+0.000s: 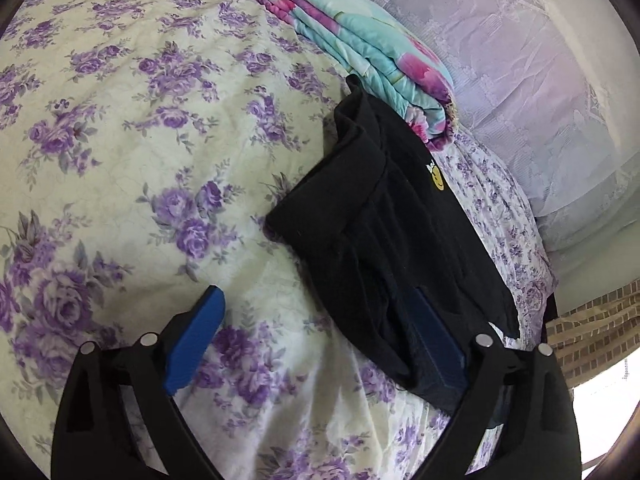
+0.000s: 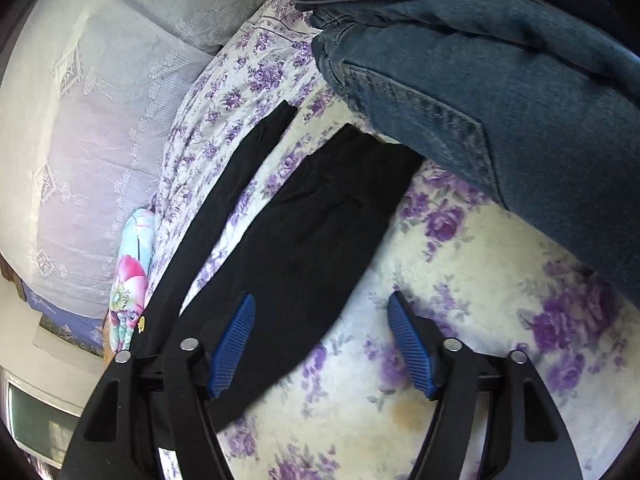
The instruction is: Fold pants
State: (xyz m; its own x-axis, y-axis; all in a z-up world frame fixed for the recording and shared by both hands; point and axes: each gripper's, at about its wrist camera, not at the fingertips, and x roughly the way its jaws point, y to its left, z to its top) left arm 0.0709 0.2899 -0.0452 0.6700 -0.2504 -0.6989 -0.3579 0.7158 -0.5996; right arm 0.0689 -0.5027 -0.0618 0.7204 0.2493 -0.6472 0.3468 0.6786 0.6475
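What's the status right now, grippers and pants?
Left gripper and right gripper open, holding nothing. Black pants on bed, part folded. Jeans and quilt touch the pants' ends.

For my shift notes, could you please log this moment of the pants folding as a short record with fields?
surface: floral bedspread
pants: black pants, lying on the bedspread, small yellow badge showing
left gripper: open, holding nothing; one pad over the pants' near edge, the other over bare bedspread
right gripper: open, holding nothing, at the pants' edge
other laundry: jeans piled beyond the pants; folded quilt beside them
fold status: cannot tell how far along
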